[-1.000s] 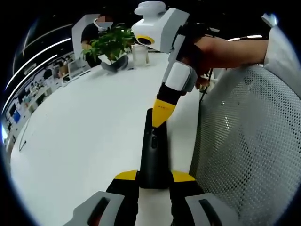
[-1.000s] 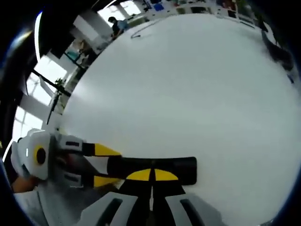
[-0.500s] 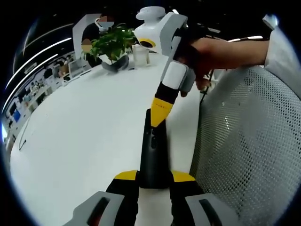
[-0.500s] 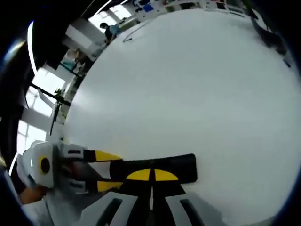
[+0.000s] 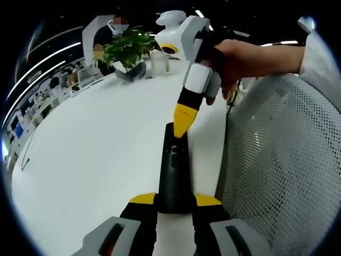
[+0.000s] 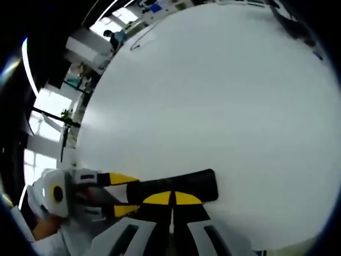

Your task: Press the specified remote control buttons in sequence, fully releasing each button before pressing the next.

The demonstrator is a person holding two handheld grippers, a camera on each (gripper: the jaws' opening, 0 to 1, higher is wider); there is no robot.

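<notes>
At lower centre of the left gripper view, the left gripper (image 5: pixel 174 200) gripped the near end of the black remote (image 5: pixel 173 170), which lay on the white table (image 5: pixel 96 149). The right gripper (image 5: pixel 181 128), jaws pressed together, came down from the upper right with its yellow tip on the remote's far end. A mesh chair (image 5: pixel 277 160) stood at right.

One remote (image 5: pixel 173 168), two claws (image 5: pixel 173 201) (image 6: pixel 171 198).
</notes>
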